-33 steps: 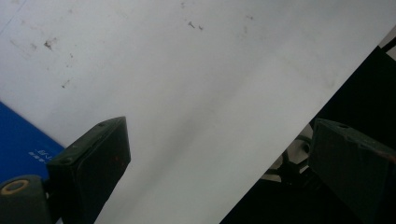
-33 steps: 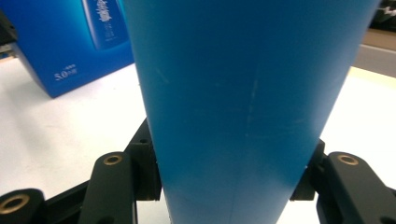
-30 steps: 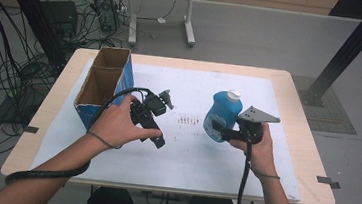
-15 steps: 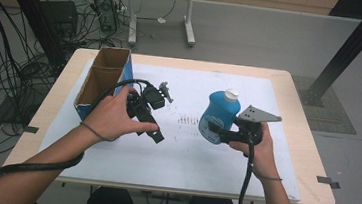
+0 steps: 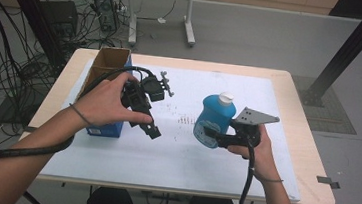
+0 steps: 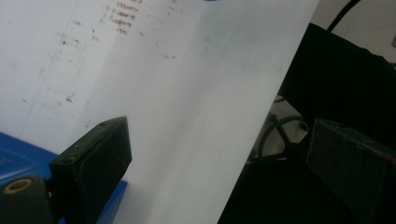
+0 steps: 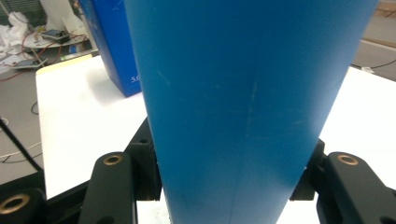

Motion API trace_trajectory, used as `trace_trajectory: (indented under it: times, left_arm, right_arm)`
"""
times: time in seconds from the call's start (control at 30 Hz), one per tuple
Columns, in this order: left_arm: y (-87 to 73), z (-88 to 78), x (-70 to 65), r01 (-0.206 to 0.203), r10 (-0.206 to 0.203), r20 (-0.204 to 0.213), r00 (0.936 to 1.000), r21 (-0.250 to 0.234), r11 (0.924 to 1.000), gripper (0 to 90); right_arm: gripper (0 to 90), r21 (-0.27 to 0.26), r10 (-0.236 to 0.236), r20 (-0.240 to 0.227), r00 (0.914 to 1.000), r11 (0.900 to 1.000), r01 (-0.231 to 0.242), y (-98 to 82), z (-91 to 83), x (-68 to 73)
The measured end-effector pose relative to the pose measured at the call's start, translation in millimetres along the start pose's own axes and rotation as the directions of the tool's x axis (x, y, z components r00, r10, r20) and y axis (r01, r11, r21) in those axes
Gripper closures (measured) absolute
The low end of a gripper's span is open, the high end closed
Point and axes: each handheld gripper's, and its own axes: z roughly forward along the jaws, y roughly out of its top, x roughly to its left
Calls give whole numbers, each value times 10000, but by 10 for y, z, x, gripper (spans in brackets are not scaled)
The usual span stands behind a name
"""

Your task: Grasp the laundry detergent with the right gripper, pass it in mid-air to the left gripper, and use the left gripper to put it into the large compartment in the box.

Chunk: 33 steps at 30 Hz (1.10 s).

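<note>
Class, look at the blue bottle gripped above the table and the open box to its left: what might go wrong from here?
1. The right gripper clamps the smooth, rounded blue bottle low on its body; it might slip or tilt.
2. The left gripper, jaws open and empty, hangs close to the blue box and could bump it.
3. A trailing cable may snag on the table edge.

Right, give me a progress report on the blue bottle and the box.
Done: the right tongs are clamped on the blue bottle, shown pressed against its sides in the right gripper view. In hand: the bottle is held upright over the white mat. Left: getting it into the open cardboard box, probably; the left tongs are open and empty.
</note>
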Motion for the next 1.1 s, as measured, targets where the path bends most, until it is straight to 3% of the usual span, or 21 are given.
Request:
trace_trajectory:
  times: [0.27, 0.53, 1.1]
  left_arm:
    - [68, -174, -18, -715, 715, 22, 9974, -69, 9974, 72]
    - [207, -332, -95, -1540, 1541, -55, 9880, 141, 9880, 73]
    - [464, -441, -251, -2383, 2389, -56, 9710, 540, 9697, 62]
  right_arm:
    - [435, 97, -183, -516, 9985, 9998, 188, -1, 34, -29]
    - [435, 220, -390, -1112, 9930, 9989, 417, -25, 85, -60]
    - [435, 542, -884, -2282, 9696, 9932, 1033, 15, 305, -81]
